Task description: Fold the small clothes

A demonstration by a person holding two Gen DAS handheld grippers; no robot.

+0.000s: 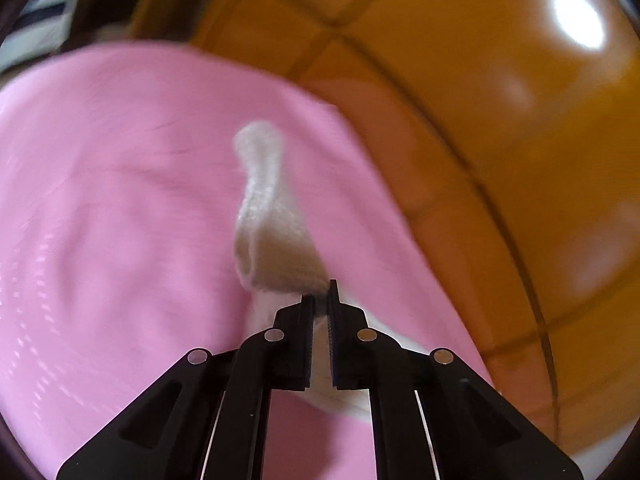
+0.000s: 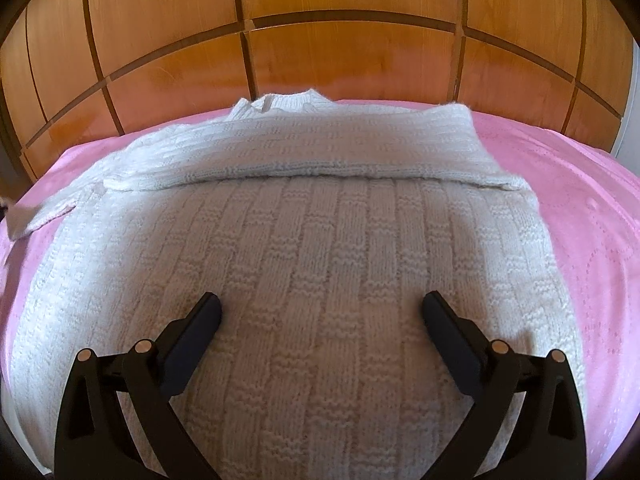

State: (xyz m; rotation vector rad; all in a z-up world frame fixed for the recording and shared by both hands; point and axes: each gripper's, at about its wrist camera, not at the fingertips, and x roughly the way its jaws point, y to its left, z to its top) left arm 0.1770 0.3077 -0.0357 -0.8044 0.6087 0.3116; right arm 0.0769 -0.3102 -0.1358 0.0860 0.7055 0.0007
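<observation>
A white knitted sweater [image 2: 304,248] lies flat on the pink bedspread [image 2: 580,200], collar toward the headboard. One sleeve [image 2: 320,148] is folded across its chest. The other sleeve [image 2: 44,210] stretches off to the left edge. My right gripper [image 2: 322,308] is open, its fingers hovering over the sweater's lower body. My left gripper [image 1: 320,300] is shut on the cuff of that left sleeve [image 1: 272,216], which is lifted above the bedspread [image 1: 120,220]. The left wrist view is motion blurred.
A wooden panelled headboard [image 2: 320,20] stands right behind the sweater and fills the right side of the left wrist view [image 1: 480,100]. Pink bedspread shows on both sides of the sweater. Dark blurred shapes [image 1: 48,12] sit at the upper left.
</observation>
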